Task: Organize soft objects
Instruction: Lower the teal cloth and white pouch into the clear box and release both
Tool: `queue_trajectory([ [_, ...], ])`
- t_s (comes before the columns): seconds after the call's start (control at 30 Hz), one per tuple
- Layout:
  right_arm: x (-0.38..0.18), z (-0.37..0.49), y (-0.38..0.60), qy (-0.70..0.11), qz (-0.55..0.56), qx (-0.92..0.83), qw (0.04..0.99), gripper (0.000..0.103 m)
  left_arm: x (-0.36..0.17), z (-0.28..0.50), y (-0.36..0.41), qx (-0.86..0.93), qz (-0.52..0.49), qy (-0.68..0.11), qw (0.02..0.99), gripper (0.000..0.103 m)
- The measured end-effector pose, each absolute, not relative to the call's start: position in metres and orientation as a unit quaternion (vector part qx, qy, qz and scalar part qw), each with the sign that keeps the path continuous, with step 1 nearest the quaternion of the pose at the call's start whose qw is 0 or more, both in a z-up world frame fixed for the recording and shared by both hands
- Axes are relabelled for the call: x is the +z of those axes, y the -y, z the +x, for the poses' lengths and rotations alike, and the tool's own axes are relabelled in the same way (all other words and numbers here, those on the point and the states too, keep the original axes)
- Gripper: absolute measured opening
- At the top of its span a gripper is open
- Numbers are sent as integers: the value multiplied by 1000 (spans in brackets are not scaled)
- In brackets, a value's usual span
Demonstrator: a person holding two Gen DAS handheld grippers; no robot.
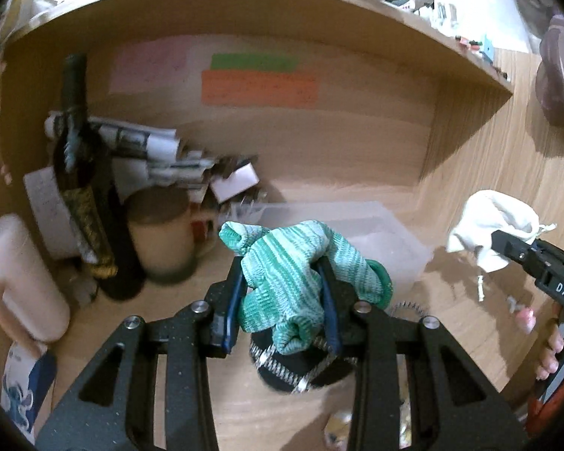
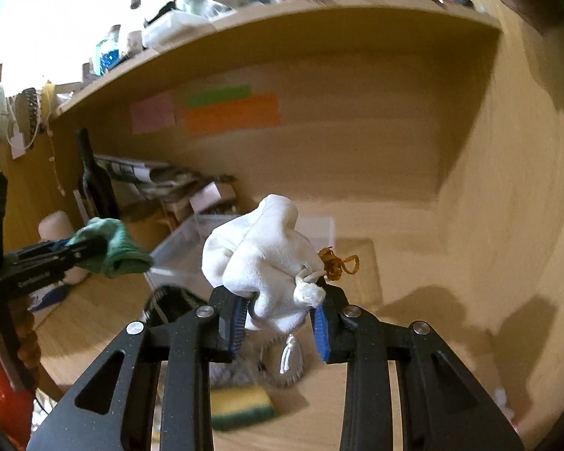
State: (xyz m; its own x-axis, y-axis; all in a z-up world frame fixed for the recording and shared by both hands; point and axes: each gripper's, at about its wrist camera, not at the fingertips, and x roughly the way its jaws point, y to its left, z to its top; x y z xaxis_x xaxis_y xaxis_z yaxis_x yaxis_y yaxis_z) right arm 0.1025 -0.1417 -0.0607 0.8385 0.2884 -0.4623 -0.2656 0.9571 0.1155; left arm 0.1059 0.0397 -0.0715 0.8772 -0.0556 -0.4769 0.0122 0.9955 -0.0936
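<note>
My left gripper (image 1: 282,300) is shut on a green and white striped knit cloth (image 1: 293,270), held above the wooden desk. It also shows at the left of the right wrist view (image 2: 75,251) with the green cloth (image 2: 112,248). My right gripper (image 2: 278,315) is shut on a white drawstring pouch (image 2: 259,259). It also shows at the right of the left wrist view (image 1: 507,244) with the white pouch (image 1: 488,225). A clear plastic bin (image 1: 376,233) stands just beyond both grippers, and in the right wrist view (image 2: 191,248).
A dark bottle (image 1: 79,173), a mug (image 1: 161,236), a pink jug (image 1: 22,278) and stacked papers (image 1: 139,143) crowd the left back. A black zipped pouch (image 1: 300,368) lies under my left gripper. A yellow-green sponge (image 2: 240,406) and brown yarn (image 2: 338,263) lie on the desk.
</note>
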Motion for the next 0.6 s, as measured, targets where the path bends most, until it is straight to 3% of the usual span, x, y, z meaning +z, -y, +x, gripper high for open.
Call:
queue_trajectory([
  [0.3, -50, 136, 123, -227, 15, 172, 958, 27, -55, 151, -28, -10, -30, -236, 971, 36],
  [0.6, -65, 191, 111, -260, 3, 165, 951, 27, -70, 211, -27, -1, -37, -276, 961, 36],
])
